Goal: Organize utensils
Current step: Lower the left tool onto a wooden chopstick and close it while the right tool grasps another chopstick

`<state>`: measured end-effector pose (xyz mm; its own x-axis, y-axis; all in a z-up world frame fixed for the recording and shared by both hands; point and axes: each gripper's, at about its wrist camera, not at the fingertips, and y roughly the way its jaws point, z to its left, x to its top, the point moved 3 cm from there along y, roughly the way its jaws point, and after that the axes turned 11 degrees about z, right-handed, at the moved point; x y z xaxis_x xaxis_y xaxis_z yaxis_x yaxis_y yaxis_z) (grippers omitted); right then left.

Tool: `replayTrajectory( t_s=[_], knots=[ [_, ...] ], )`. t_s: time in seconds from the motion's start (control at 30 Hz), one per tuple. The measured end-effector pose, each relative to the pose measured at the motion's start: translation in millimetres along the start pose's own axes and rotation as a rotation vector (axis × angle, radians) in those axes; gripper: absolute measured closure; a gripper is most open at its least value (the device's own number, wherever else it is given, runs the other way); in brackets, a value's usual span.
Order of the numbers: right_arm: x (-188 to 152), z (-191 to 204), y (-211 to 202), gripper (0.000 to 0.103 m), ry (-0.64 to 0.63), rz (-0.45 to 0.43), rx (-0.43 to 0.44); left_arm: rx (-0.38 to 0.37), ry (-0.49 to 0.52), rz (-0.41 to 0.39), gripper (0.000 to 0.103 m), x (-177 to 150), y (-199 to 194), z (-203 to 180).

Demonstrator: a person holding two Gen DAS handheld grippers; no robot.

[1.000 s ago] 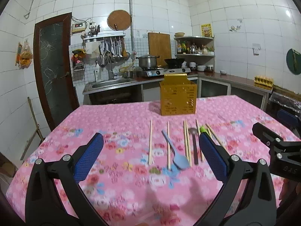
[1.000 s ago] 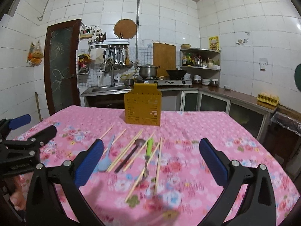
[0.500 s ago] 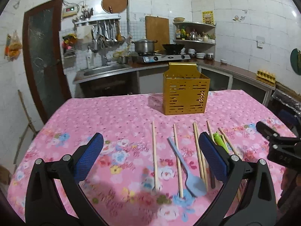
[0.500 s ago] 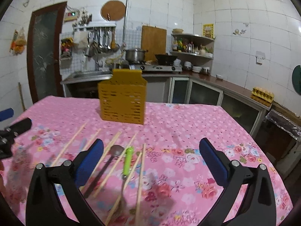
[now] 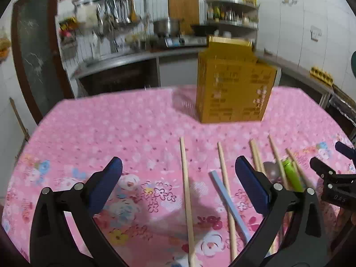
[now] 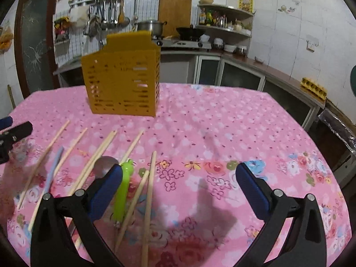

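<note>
While both tools hang over the pink flowered desk (image 6: 222,120), neither one grips anything. The left hand-held gripper (image 5: 178,184) is spread wide, its blue pads (image 5: 106,184) apart above the cloth, with a single wooden chopstick (image 5: 186,191) lying lengthwise in the gap between them. Just right of that chopstick lie a second chopstick (image 5: 224,184) and the pale blue spoon (image 5: 229,202), its handle running near to far. The right hand-held gripper (image 6: 179,187) is likewise spread, empty, hovering low over the right end of the row. In its view the green-handled utensil (image 6: 123,191) lies just beside the left pad (image 6: 106,191), touching or nearly touching it, and a dark metal spoon bowl (image 6: 104,164) shows just behind that pad. 2 more chopsticks (image 6: 149,198) lie between the pads, toward the left one. Further chopsticks fan out to the left. The yellow perforated utensil holder (image 6: 122,82) stands upright at the far side of the desk, well apart from the row of utensils. Beyond it runs a kitchen counter with a pot (image 6: 150,26) on a stove.
</note>
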<state>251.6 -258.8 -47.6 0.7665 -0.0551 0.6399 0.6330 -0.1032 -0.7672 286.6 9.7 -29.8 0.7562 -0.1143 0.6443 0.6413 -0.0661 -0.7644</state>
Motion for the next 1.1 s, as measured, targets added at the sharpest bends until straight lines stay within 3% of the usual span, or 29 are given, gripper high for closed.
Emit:
replayTrajectory(
  t_s=[0.17, 0.23, 0.3, 0.37, 0.43, 0.47, 0.63, 0.7, 0.77, 0.97, 1.1],
  knots=[
    [11.8, 2.6, 26.4, 0.005, 0.003, 0.074, -0.023, 0.039, 0.023, 0.101, 0.005, 4.7, 35.9, -1.0],
    [16.3, 2.1, 37.6, 0.015, 0.006, 0.107, -0.025, 0.032, 0.012, 0.135, 0.005, 5.4, 45.6, -0.3],
    [17.4, 0.8, 46.8, 0.033, 0.009, 0.14, -0.013, 0.017, 0.005, 0.158, 0.005, 5.5, 51.2, 0.8],
    [16.7, 1.9, 53.3, 0.035, 0.004, 0.171, 0.011, 0.017, -0.002, 0.165, 0.006, 6.4, 55.9, 1.6],
    [15.9, 2.3, 53.6, 0.035, -0.002, 0.175, 0.017, -0.005, -0.009, 0.181, 0.015, 7.4, 59.5, 0.7],
    [15.6, 3.4, 54.8, 0.038, -0.007, 0.181, 0.021, -0.012, -0.011, 0.189, 0.017, 8.1, 61.3, 0.5],
    [15.4, 8.5, 58.1, 0.052, -0.007, 0.207, 0.059, -0.051, -0.038, 0.25, 0.049, 12.8, 75.0, 4.9],
    [16.2, 10.6, 58.6, 0.059, -0.005, 0.216, 0.066, -0.062, -0.049, 0.281, 0.055, 13.4, 81.7, 6.2],
    [18.6, 10.3, 60.7, 0.061, 0.007, 0.226, 0.072, -0.057, -0.042, 0.284, 0.056, 14.4, 82.6, 5.8],
    [24.3, 11.3, 64.0, 0.081, 0.008, 0.245, 0.06, -0.038, -0.018, 0.3, 0.06, 18.6, 87.0, 1.8],
    [25.6, 16.1, 65.1, 0.085, 0.003, 0.256, 0.052, -0.033, -0.011, 0.318, 0.069, 24.2, 90.9, 1.3]
  ],
)
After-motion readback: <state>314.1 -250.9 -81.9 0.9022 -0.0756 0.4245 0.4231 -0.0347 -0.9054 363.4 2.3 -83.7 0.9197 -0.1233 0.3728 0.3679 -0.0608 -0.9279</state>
